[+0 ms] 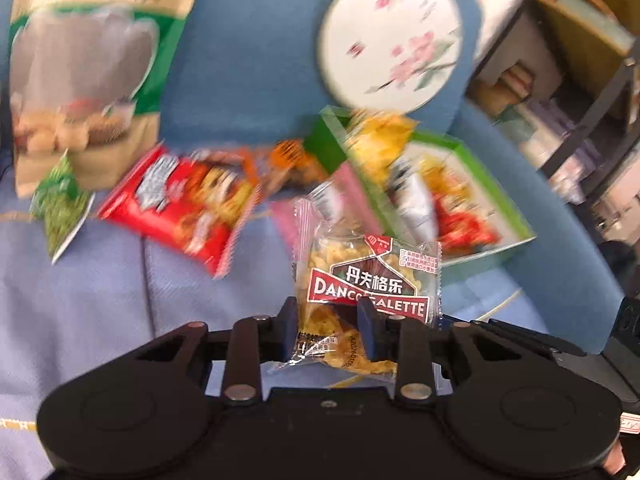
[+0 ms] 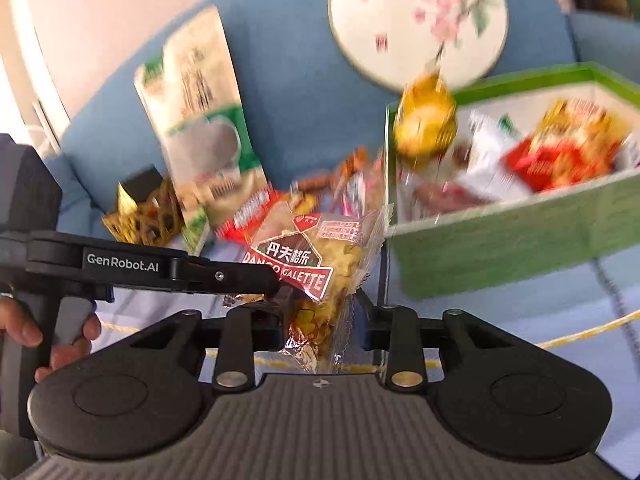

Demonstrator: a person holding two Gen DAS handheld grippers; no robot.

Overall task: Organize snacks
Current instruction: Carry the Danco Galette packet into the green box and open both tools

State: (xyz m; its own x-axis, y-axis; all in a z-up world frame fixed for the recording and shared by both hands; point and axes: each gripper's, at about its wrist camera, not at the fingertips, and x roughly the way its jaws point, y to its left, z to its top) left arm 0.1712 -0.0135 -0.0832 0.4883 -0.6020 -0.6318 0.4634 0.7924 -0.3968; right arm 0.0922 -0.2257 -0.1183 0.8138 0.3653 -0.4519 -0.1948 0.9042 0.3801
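My left gripper [image 1: 329, 322] is shut on a clear "Danco Galette" snack packet [image 1: 372, 276] and holds it above the blue sofa seat. In the right wrist view the same packet [image 2: 316, 252] hangs between my right gripper's [image 2: 322, 322] jaws, which stand apart around its lower end; the left gripper [image 2: 224, 278] reaches in from the left and pinches it. A green box [image 2: 500, 236] with several snacks inside sits to the right; it also shows in the left wrist view [image 1: 480, 184]. A yellow packet [image 2: 426, 128] lies over the box's left rim.
Loose snacks lie on the seat: a red packet [image 1: 180, 208], a small green packet [image 1: 60, 204], a gold one [image 2: 140, 216]. A tall beige-green bag [image 1: 84, 80] leans on the sofa back. A round floral cushion [image 1: 390, 36] is behind. Shelves [image 1: 580, 80] stand right.
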